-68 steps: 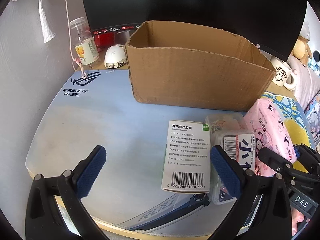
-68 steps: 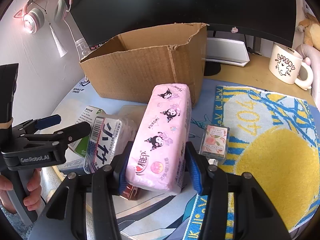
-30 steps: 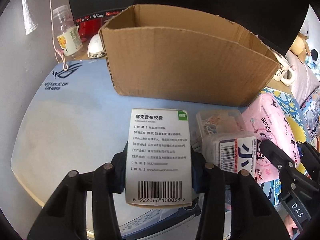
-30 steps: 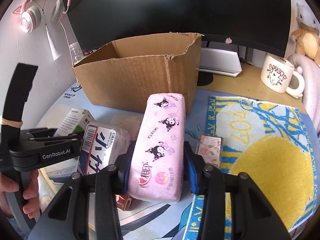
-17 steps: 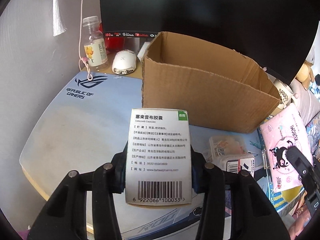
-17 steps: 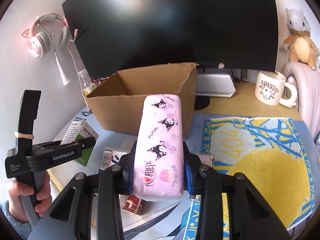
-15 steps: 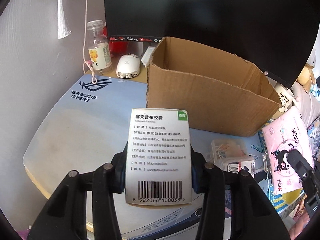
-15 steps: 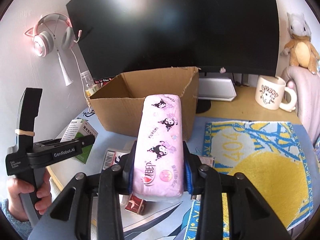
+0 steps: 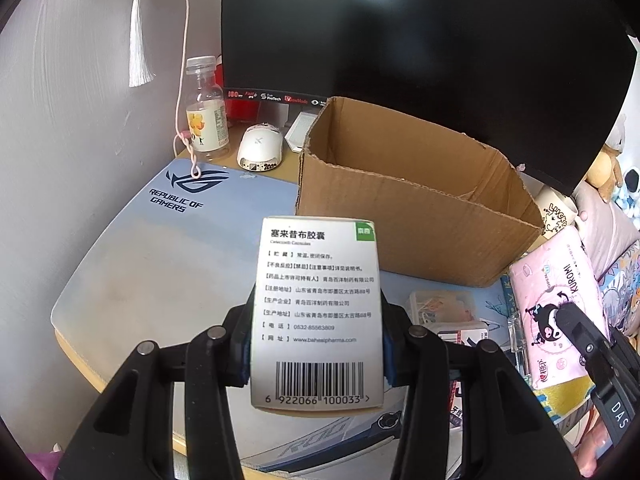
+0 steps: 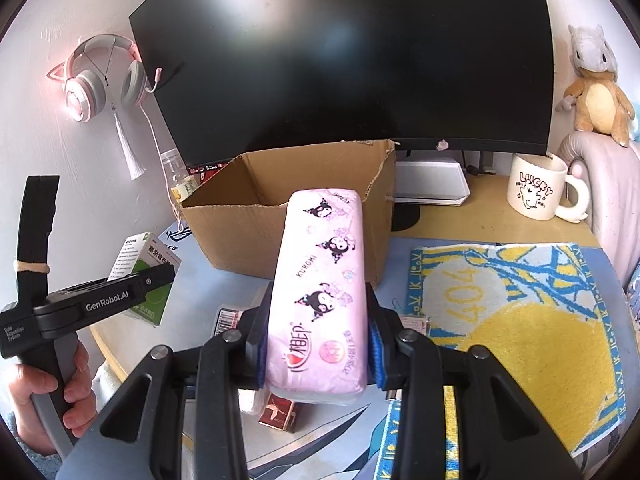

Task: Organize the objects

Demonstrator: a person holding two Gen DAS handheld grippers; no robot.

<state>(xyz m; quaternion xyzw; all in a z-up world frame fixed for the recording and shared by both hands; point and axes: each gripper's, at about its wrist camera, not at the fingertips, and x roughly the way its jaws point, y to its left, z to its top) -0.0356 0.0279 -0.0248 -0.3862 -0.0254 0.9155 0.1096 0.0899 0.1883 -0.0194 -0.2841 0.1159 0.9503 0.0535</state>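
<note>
My left gripper is shut on a white and green medicine box with a barcode, held in the air in front of the open cardboard box. My right gripper is shut on a pink Kuromi tissue pack, held above the desk in front of the same cardboard box. The tissue pack also shows in the left wrist view, and the medicine box in the right wrist view. The cardboard box looks empty inside.
On the blue desk mat lie a clear plastic case, a barcoded pack and a small red box. A yellow-blue towel, white mug, bottle, mouse and monitor surround them.
Both grippers closed on their objects and have risen from the desk. The medicine box and the tissue pack are now higher, and I see further into the cardboard box.
</note>
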